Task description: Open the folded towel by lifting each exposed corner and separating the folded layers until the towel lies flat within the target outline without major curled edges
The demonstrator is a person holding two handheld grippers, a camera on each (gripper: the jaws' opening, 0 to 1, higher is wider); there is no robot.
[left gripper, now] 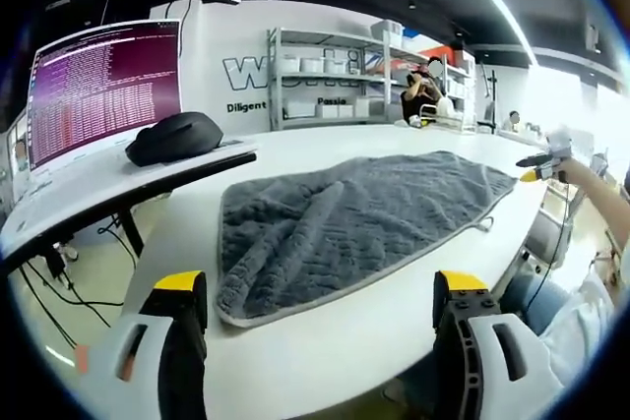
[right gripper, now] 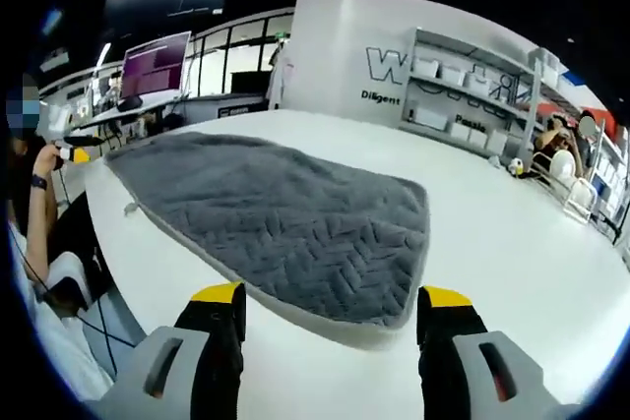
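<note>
Both the left gripper point(left gripper: 320, 307) and right gripper point(right gripper: 330, 317) hover with jaws apart at opposite ends of the spread grey towel point(left gripper: 345, 218), positioned to flatten its rumpled end on the white table point(left gripper: 394, 322).

Looks like an office-cum-lab: long white table point(left gripper: 394, 322), monitor point(left gripper: 103, 90) full of terminal text, computer mouse point(left gripper: 175, 137) beside it, metal shelving point(left gripper: 335, 81) with white boxes (lettered wall behind), ceiling strip lights point(left gripper: 487, 2).

Left claw point(left gripper: 320, 307) jaws spread wide, empty, right claw point(right gripper: 330, 317) likewise wide, holding nothing, both hovering level.
</note>
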